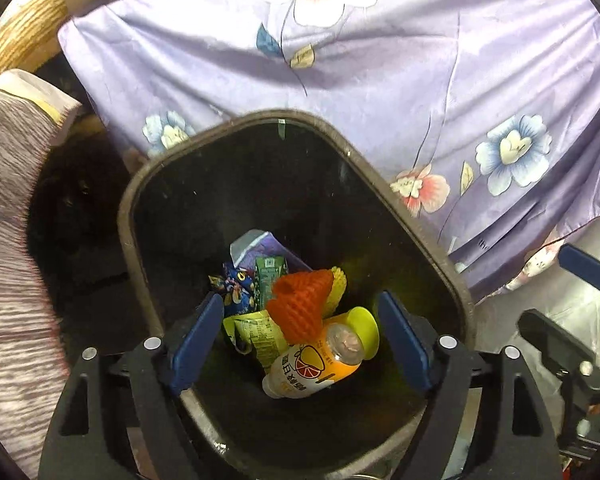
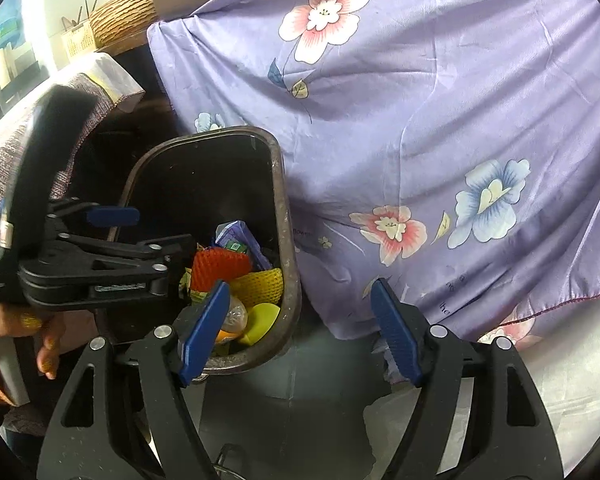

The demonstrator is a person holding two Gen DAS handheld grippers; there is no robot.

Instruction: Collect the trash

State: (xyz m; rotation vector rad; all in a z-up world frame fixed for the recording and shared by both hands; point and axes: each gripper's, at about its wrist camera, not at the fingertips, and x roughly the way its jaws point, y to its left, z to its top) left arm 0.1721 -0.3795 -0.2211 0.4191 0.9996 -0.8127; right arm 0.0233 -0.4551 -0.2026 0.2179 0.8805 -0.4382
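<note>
A dark trash bin (image 1: 140, 184) stands on the floor below me, also in the right wrist view (image 2: 288, 240). Inside lie an orange juice bottle (image 1: 308, 368), an orange foam fruit net (image 1: 296, 304), a yellow lid (image 1: 366, 330), a green carton (image 1: 270, 276) and snack wrappers (image 1: 236, 288). My left gripper (image 1: 300, 340) is open and empty, right above the bin mouth; it also shows in the right wrist view (image 2: 140, 236). My right gripper (image 2: 300, 328) is open and empty, over the bin's right rim and the floor.
A purple flowered cloth (image 2: 420, 120) hangs over a table behind the bin, also in the left wrist view (image 1: 380, 72). A grey woven fabric (image 1: 8, 240) lies at the left. A woven basket (image 2: 124, 16) sits at the back left. Grey floor (image 2: 300, 400) lies below.
</note>
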